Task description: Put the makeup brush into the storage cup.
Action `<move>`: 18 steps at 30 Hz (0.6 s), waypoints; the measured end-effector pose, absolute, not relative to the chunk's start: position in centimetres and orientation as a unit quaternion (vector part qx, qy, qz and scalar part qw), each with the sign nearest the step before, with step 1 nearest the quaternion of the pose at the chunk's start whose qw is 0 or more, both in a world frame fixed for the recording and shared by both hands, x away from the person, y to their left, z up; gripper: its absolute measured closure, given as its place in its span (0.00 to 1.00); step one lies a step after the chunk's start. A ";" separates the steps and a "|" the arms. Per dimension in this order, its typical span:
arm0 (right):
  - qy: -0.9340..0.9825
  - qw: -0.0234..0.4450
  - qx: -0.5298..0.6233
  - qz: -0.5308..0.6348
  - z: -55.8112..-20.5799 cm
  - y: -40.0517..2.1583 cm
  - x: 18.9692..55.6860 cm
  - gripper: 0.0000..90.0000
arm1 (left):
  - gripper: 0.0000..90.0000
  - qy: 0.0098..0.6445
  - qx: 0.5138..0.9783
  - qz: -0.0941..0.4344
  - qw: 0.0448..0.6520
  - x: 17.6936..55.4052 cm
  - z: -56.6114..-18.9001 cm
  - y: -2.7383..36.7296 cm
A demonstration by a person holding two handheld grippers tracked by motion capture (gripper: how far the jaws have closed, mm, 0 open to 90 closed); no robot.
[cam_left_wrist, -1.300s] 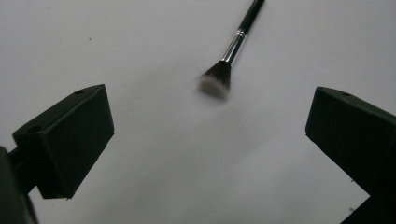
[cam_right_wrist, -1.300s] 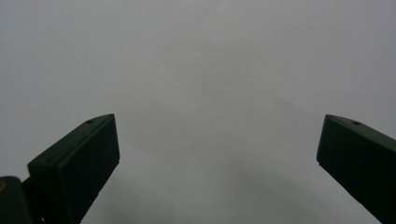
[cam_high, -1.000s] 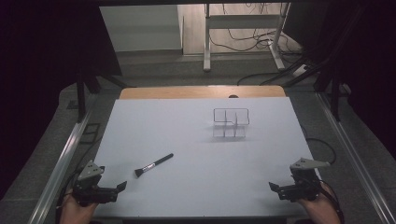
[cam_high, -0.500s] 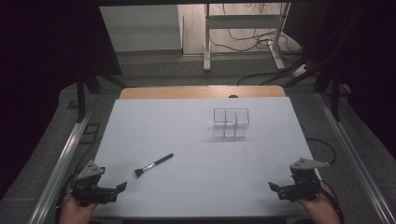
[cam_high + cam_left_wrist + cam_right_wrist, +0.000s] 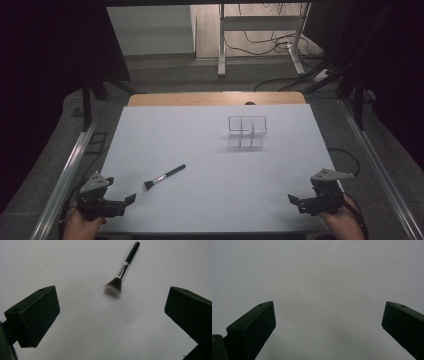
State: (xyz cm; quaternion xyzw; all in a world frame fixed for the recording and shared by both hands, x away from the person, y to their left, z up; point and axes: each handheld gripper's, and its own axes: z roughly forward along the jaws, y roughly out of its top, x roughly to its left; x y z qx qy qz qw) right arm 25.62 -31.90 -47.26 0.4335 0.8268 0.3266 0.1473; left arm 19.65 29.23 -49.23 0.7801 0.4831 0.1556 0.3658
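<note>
A black makeup brush point(image 5: 164, 177) with a silver ferrule lies on the white table point(image 5: 210, 150), bristles toward the near left. The left gripper view has the brush point(image 5: 121, 272) ahead of the jaws, bristle end nearest. My left gripper point(image 5: 129, 199) rests at the near left corner, open and empty, a short way left of the brush. A clear divided organizer point(image 5: 247, 132) stands right of centre, toward the far side. My right gripper point(image 5: 293, 199) sits at the near right corner, open, with bare table between its jaws point(image 5: 327, 327).
A wooden strip point(image 5: 215, 98) borders the table's far edge. Metal rails point(image 5: 65, 170) run along both sides. Beyond the table are a white frame's legs point(image 5: 260, 35) and floor cables.
</note>
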 end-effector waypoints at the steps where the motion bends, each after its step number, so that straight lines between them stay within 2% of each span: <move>1: 0.826 0.148 0.434 0.327 -47.2 -31.9 25.6 0.00 | 0.01 0.485 0.778 0.154 0.368 19.8 -49.1 29.2; 18: 0.826 0.154 0.431 0.329 -47.2 -31.9 25.7 0.00 | 0.01 0.484 0.795 0.151 0.334 20.9 -48.8 28.4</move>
